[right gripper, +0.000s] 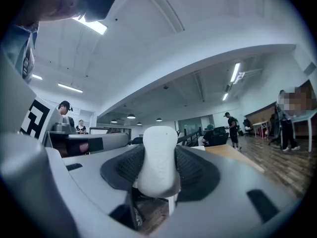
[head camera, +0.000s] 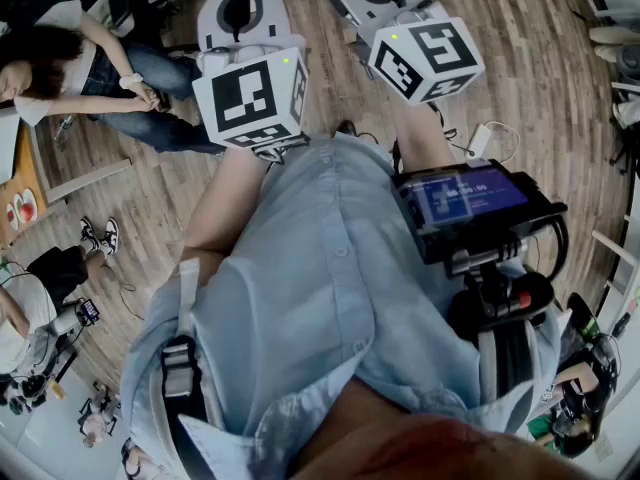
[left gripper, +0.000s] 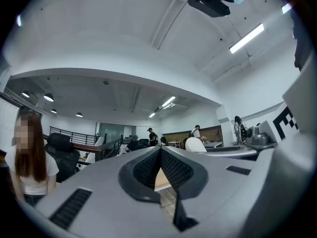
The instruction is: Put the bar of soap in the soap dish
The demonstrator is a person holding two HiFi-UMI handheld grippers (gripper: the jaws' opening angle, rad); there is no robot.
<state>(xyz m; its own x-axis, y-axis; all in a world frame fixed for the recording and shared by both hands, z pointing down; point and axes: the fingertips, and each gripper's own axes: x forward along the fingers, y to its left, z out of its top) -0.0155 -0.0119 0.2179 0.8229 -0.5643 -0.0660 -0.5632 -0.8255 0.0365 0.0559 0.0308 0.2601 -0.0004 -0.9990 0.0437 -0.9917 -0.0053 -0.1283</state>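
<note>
A white, rounded bar of soap (right gripper: 157, 160) stands upright between the dark ribbed pads of my right gripper (right gripper: 157, 165), which is shut on it. My left gripper (left gripper: 161, 157) is shut with its pad tips meeting and nothing between them. Both grippers point level into the room, away from any table. In the head view their marker cubes, the left one (head camera: 250, 96) and the right one (head camera: 425, 58), are held out in front of the person's blue shirt (head camera: 320, 288). No soap dish shows in any view.
A wooden floor (head camera: 520, 58) lies below. A person sits on it at the upper left (head camera: 90, 68), with a pair of shoes (head camera: 98, 236) nearby. A screen device (head camera: 470, 198) hangs at the wearer's waist. Far off, people stand among tables (right gripper: 233, 150).
</note>
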